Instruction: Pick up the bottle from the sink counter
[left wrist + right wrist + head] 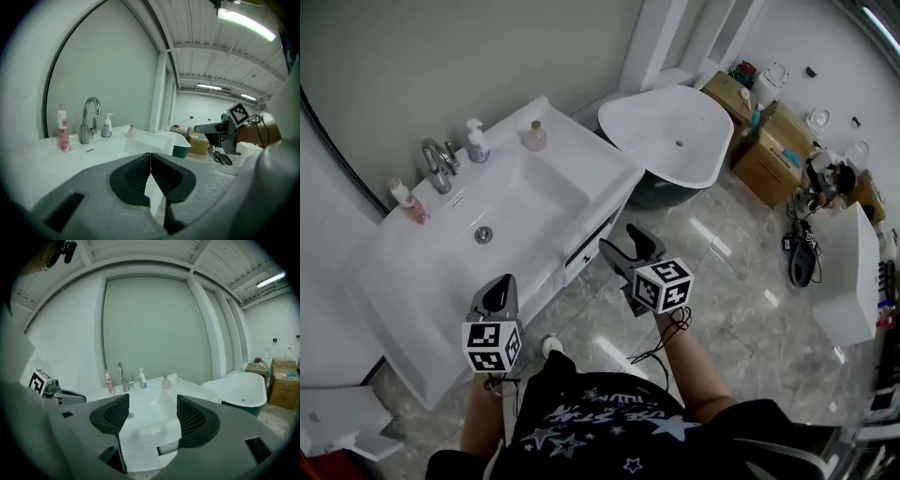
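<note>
I'm seeing bright, even light; a ceiling tube (246, 24) blazes white in my left gripper view. The glossy floor (741, 272) throws pale glare streaks. Both gripper views bend hard, blacken at the corners, and blur up close.

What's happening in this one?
A person stands at the sink counter with a gripper in each hand. The left gripper is shut and empty, the right gripper open and empty. Both are short of the pink bottle, pump bottle and small round bottle on it; nothing is picked up yet.
</note>
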Demonstrator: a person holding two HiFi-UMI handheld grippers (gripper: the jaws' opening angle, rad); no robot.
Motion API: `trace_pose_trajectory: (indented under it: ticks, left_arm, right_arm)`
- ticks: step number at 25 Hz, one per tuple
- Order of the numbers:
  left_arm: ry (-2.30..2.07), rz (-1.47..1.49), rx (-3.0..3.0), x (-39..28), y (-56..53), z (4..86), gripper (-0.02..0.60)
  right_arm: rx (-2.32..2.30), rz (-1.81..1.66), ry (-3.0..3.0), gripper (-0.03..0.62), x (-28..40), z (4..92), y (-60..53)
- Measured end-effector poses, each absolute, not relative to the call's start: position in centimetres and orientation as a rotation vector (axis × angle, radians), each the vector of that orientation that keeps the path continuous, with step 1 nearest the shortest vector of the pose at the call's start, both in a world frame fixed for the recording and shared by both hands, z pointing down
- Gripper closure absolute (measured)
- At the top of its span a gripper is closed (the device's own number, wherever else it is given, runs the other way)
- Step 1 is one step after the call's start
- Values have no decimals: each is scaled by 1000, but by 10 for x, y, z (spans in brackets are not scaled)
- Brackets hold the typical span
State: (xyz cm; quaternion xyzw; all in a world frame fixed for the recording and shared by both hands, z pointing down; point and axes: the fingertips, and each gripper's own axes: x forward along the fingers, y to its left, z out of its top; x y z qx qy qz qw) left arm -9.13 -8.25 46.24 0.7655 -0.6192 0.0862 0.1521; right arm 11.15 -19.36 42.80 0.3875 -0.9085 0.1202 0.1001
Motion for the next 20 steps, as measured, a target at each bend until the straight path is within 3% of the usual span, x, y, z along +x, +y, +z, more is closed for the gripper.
trace_pose_trajectory:
  ticks: [9,20]
  left_arm:
    - [-1836,187,2143,-155,-150,465,561]
    - [-1940,211,1978,-179,-186,477,562]
  right_arm:
    - [1117,323,-2693,289,41,423,-275]
    - [985,347,-2723,294,4,441,-361]
